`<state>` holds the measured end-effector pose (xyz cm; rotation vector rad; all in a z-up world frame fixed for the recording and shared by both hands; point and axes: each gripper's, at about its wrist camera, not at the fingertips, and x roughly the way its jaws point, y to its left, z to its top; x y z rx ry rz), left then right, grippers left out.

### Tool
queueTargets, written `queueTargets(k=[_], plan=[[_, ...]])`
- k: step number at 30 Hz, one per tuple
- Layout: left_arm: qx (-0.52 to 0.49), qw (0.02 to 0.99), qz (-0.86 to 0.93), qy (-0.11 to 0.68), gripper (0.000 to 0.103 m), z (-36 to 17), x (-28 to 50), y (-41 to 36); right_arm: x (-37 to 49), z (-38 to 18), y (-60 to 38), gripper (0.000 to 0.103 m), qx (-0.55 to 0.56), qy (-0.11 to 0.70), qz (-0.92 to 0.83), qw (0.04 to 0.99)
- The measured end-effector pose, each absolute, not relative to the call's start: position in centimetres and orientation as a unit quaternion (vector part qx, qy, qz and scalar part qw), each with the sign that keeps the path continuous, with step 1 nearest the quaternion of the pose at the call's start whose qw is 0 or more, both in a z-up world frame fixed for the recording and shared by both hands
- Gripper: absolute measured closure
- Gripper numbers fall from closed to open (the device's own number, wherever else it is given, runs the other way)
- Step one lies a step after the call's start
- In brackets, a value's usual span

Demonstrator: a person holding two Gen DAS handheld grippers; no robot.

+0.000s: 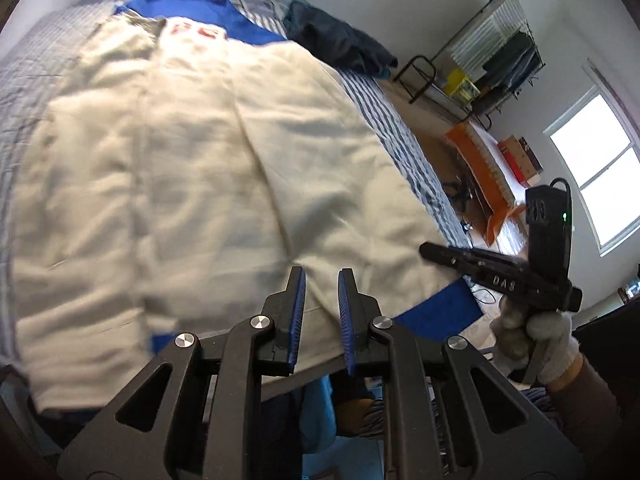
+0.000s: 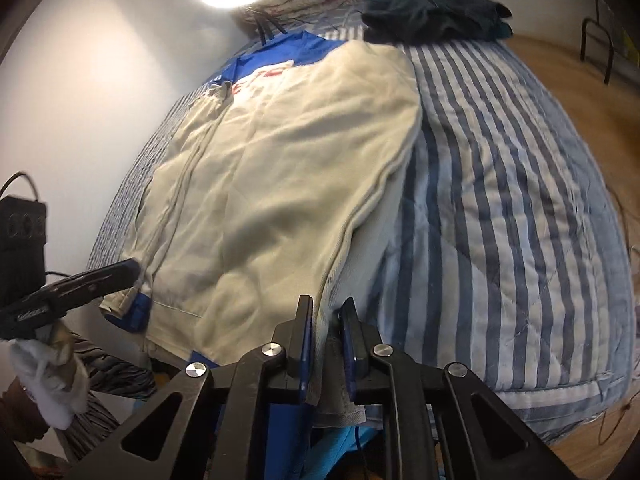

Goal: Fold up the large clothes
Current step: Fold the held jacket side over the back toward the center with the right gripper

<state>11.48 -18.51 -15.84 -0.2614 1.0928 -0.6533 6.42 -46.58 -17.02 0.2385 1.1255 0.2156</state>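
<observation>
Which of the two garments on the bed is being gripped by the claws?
The cream jacket with blue trim; both claws pinch its near hem. The dark garment lies untouched at the bed's far end.

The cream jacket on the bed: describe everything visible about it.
The jacket is cream, of soft woven-looking cloth, with blue shoulders, a blue hem band and red lettering near the collar. It lies spread lengthwise on the striped quilt, creased, a seam running down its middle. The left gripper and the right gripper each pinch its near hem edge.
</observation>
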Motion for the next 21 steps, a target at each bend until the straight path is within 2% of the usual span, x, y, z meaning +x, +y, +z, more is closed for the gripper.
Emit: queueTargets(k=[11,21], plan=[[-0.197,0.815,-0.244,0.487,0.089,-14.4,12.1,-9.9,8.6,-12.6,-37.7,0.092,-0.023,0.493,0.165,0.854],[-0.258,0.806,-0.207,0.491,0.089,-15.7,11.7,-4.6,10.4,-15.1,-28.1,0.092,-0.090,0.518,0.249,0.813]])
